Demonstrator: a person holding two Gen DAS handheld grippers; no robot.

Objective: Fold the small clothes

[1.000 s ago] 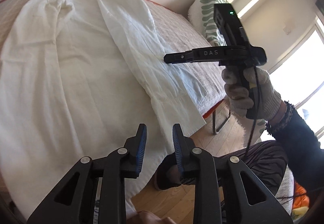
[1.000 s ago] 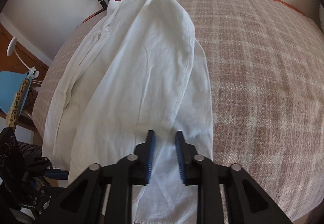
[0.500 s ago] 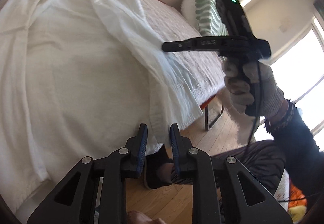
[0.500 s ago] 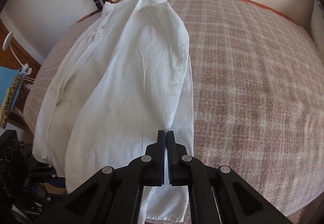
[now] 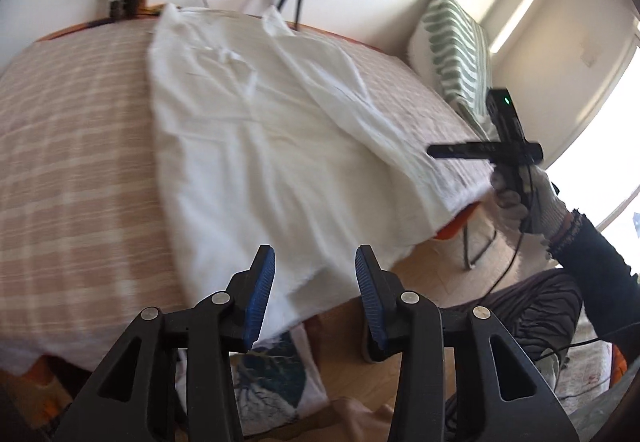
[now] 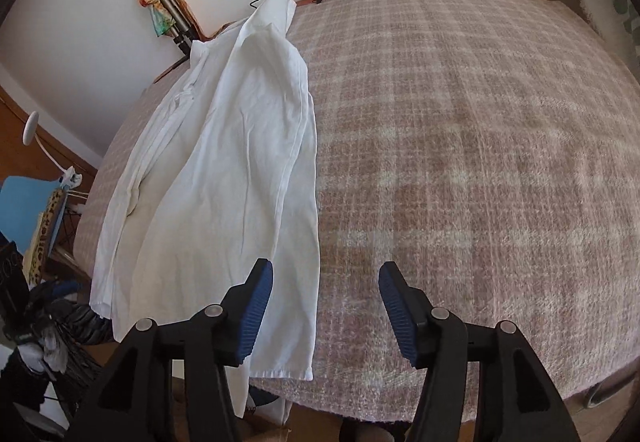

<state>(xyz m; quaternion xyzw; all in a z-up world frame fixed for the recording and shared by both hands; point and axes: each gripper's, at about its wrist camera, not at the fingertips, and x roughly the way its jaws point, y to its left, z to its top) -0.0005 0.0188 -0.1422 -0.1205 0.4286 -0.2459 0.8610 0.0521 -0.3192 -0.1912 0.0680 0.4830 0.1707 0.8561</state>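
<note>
Shirt (image 5: 260,146) lies flat on the bed (image 6: 480,162), hem toward six o'clock, while left gripper (image 5: 315,282) and right gripper (image 6: 326,306) are opening, released, grasping nothing.

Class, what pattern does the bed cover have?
Pink-and-white plaid on the cover, clearest in the right wrist view.

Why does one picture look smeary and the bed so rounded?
Left wrist view: motion blur smears the plaid blanket and white shirt, and the window glares white. Right wrist view: sharper, evenly lit. Both: fisheye lens bulges the bed.
</note>
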